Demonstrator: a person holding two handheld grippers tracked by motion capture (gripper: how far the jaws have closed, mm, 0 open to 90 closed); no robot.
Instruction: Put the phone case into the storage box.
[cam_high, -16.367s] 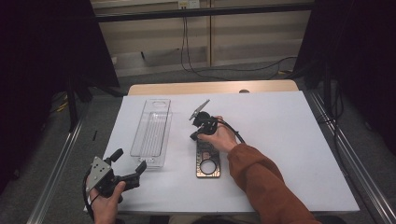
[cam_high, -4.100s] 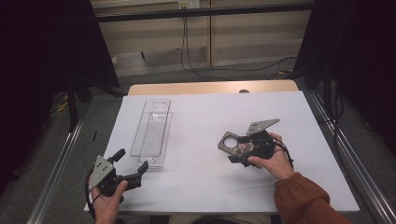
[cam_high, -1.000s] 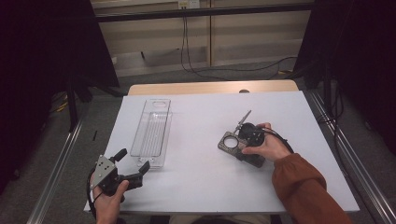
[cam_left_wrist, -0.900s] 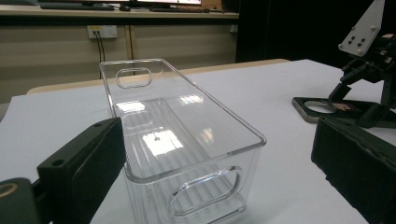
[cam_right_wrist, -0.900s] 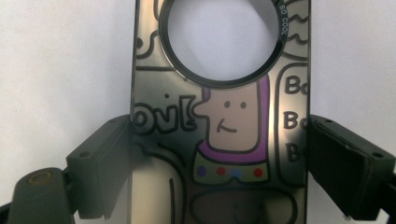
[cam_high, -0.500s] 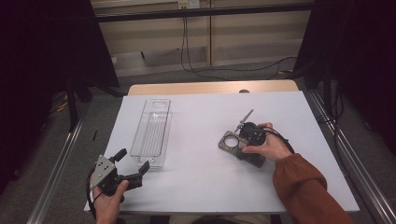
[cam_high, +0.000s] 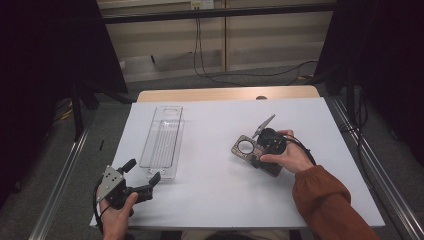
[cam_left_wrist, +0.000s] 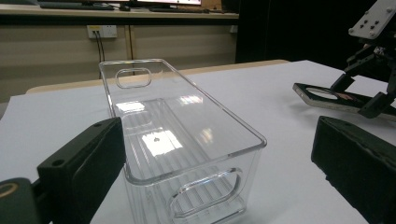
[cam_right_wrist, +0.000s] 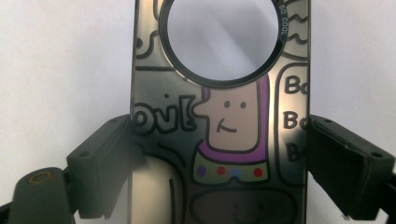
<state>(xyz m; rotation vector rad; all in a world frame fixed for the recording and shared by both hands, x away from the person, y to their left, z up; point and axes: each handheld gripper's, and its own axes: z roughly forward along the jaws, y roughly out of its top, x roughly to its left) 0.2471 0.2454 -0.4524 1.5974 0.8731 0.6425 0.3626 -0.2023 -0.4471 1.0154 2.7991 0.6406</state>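
A dark phone case (cam_high: 245, 148) with a cartoon print and a round camera hole (cam_right_wrist: 223, 41) sits low at the table, right of centre. My right gripper (cam_high: 260, 156) has a jaw on each long edge of the case (cam_right_wrist: 219, 116), and both pads touch it. The left gripper view shows the case (cam_left_wrist: 327, 95) and the right gripper (cam_left_wrist: 373, 70) at the far right. My left gripper (cam_high: 143, 171) rests open at the front left. Nothing is between its jaws, which point at the near end of a clear plastic bin (cam_high: 165, 135).
The clear bin (cam_left_wrist: 224, 116) is empty and lies lengthwise left of centre on the white table (cam_high: 210, 200). A wooden strip (cam_high: 225, 94) runs along the far edge. Metal rails (cam_high: 365, 165) flank both sides. Cables lie on the floor behind.
Since the earliest frames my right hand has carried the case from the table's middle to the right and turned it. Over the last second nothing has visibly moved. The left gripper stayed put.
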